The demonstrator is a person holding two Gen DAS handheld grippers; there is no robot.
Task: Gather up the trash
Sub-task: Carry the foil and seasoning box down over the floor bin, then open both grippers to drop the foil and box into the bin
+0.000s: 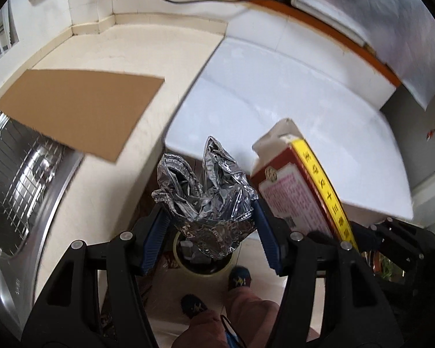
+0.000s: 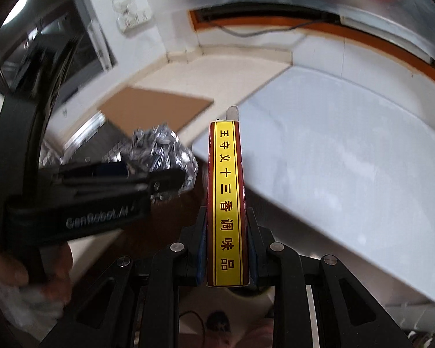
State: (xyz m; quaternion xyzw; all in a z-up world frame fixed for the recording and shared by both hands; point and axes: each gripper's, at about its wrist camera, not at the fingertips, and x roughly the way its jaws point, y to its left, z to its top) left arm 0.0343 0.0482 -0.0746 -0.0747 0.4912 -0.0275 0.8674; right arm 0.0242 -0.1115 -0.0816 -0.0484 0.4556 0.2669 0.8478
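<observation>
Left gripper, blue pads clamped on a crumpled silver foil wrapper, held up off the counter. Right gripper, just beside it on the right, clamped tight on a red-and-yellow spice box, upright, top flap open. Ahead of both and beyond the fingertips, a white appliance top to the right and a cream countertop to the left. Farther left, a flat cardboard sheet overhanging a steel sink. Directly below the foil, a round bin opening, mostly hidden.
</observation>
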